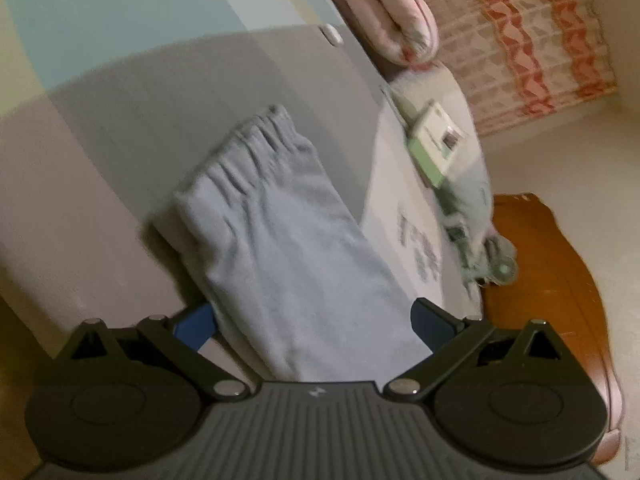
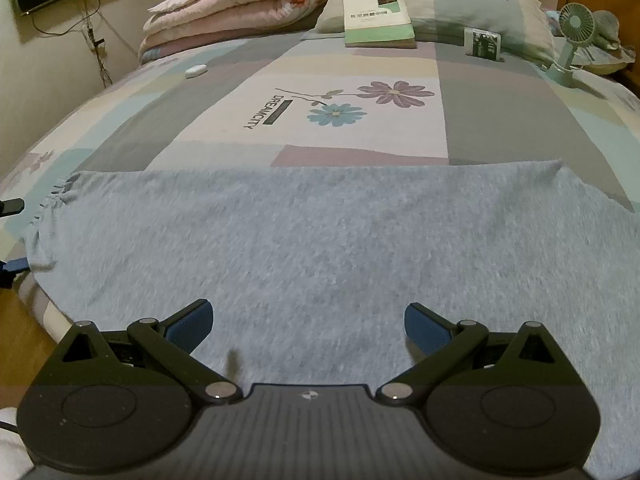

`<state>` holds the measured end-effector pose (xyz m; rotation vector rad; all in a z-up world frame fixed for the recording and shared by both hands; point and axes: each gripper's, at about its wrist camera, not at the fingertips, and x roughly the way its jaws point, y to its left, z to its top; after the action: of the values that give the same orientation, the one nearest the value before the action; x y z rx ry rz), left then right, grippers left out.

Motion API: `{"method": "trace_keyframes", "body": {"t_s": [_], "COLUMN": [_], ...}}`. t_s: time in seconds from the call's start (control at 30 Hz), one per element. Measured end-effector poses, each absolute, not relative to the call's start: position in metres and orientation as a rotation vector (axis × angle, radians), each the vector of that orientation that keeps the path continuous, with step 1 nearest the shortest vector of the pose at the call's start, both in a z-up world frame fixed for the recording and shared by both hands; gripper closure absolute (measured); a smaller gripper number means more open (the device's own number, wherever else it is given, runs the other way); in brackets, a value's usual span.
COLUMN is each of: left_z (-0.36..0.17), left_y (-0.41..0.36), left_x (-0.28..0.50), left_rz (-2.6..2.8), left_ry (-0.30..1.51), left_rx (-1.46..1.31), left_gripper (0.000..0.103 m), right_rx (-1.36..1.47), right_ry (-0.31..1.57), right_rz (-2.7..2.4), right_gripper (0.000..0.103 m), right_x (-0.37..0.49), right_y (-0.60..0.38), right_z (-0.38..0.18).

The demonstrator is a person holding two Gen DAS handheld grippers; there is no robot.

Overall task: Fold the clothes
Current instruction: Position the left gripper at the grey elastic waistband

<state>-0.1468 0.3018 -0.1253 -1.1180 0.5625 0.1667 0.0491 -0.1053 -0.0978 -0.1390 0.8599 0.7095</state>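
A light grey garment lies flat across the near edge of the bed, its gathered elastic waistband at the left end. My right gripper is open just above the cloth's near part, nothing between its blue pads. In the left wrist view the garment runs lengthwise away, waistband at the far end. My left gripper is open wide, and the near end of the cloth lies between its fingers. The left gripper's fingertips show at the left edge of the right wrist view, beside the waistband end.
The patchwork bedsheet has a flower print. At the head are a folded pink quilt, a pillow, a book, a small pack and a green fan. A white object lies left. The wooden bed frame borders the mattress.
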Motion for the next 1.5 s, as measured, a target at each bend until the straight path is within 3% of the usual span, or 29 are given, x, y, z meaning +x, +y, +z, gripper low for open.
{"method": "trace_keyframes", "body": {"t_s": [0.6, 1.17, 1.43, 1.5], "left_z": [-0.120, -0.124, -0.092, -0.099], "left_y": [0.303, 0.311, 0.281, 0.282], "left_x": [-0.141, -0.142, -0.127, -0.128], "left_rz": [0.163, 0.294, 0.247, 0.234], "left_ry": [0.372, 0.350, 0.372, 0.367], "left_rx": [-1.125, -1.146, -0.859, -0.894], "left_gripper": [0.003, 0.006, 0.005, 0.005], "right_rx": [-0.185, -0.192, -0.209, -0.210], "right_ry": [0.860, 0.870, 0.879, 0.879], "right_rz": [0.715, 0.701, 0.704, 0.705], "right_gripper": [0.000, 0.000, 0.000, 0.000], "right_x": [0.043, 0.042, 0.041, 0.041], "right_y": [-0.099, -0.100, -0.097, -0.097], "right_z": [-0.100, -0.104, -0.108, -0.108]}}
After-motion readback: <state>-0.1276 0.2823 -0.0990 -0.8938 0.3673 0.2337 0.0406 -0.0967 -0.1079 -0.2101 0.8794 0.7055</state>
